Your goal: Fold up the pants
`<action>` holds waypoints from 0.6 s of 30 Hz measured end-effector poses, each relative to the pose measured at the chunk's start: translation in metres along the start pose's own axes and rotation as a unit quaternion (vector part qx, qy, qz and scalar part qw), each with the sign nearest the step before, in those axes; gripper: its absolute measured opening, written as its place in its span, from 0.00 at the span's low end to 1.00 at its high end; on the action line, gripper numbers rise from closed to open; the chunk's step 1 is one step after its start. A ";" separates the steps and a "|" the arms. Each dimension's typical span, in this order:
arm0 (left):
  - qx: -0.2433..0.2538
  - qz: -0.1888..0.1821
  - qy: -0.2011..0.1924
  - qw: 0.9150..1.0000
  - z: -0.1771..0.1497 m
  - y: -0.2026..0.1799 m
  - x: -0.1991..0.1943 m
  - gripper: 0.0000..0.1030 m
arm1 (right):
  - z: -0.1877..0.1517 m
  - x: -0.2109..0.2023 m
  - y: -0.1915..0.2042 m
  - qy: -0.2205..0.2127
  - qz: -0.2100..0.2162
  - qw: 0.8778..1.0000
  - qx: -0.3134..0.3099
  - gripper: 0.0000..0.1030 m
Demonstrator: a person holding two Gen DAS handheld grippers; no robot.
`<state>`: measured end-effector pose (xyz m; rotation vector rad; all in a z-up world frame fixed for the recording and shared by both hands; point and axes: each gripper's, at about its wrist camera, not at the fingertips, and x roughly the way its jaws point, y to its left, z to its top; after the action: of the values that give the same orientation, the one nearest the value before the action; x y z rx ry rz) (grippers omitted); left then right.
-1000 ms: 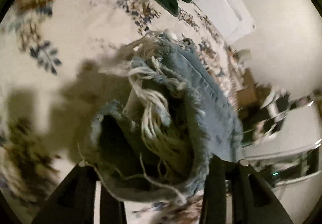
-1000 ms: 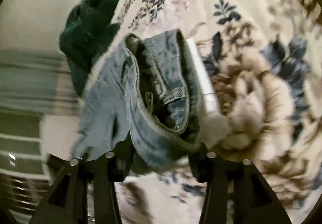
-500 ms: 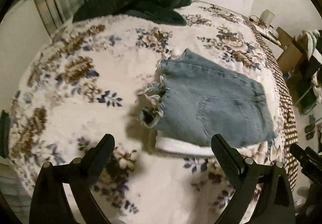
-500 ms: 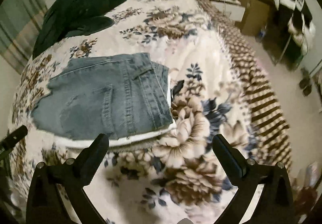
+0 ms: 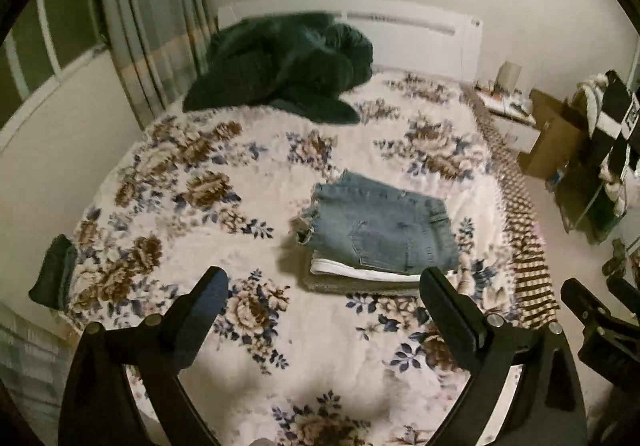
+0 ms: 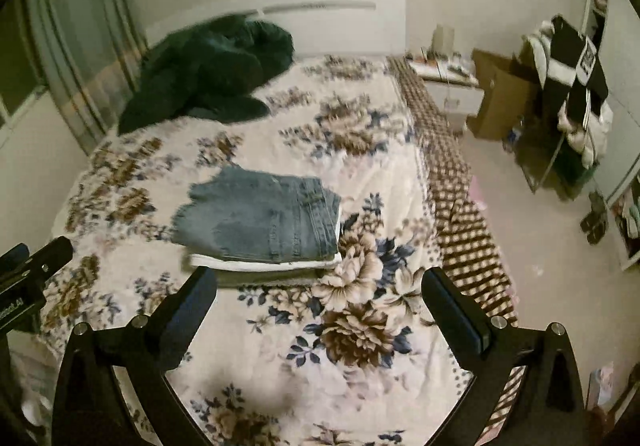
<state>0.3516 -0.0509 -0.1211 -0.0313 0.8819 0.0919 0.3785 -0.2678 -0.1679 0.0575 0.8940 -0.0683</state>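
Note:
Folded blue denim shorts with a frayed hem lie on top of a small stack, over a white folded garment and a grey one, on the floral bedspread. They also show in the right wrist view. My left gripper is open and empty, held well back and above the bed. My right gripper is open and empty too, also pulled back from the stack. Part of the right gripper shows at the right edge of the left wrist view.
A dark green bundle of bedding lies at the head of the bed by the white headboard. Curtains hang at left. A nightstand, cardboard box and a clothes rack stand right of the bed.
Both grippers let go of the denim shorts, opened, and drew back and up from the bed. The shorts now lie folded on the stack.

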 end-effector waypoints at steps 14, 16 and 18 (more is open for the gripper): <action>-0.001 -0.001 -0.059 0.998 -0.033 0.006 -0.142 0.95 | -0.036 -0.202 0.002 -0.074 0.013 0.997 -0.021 1.00; 0.002 -0.010 -0.056 0.998 -0.035 0.009 -0.145 0.95 | -0.042 -0.215 0.004 -0.076 0.006 0.997 -0.018 1.00; 0.004 -0.021 -0.053 0.998 -0.037 0.011 -0.148 0.95 | -0.047 -0.225 0.005 -0.074 0.001 0.997 -0.014 1.00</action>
<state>0.2286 -0.0519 -0.0298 -0.0375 0.7758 0.0509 0.2021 -0.2511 -0.0217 0.0267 0.7475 -0.0578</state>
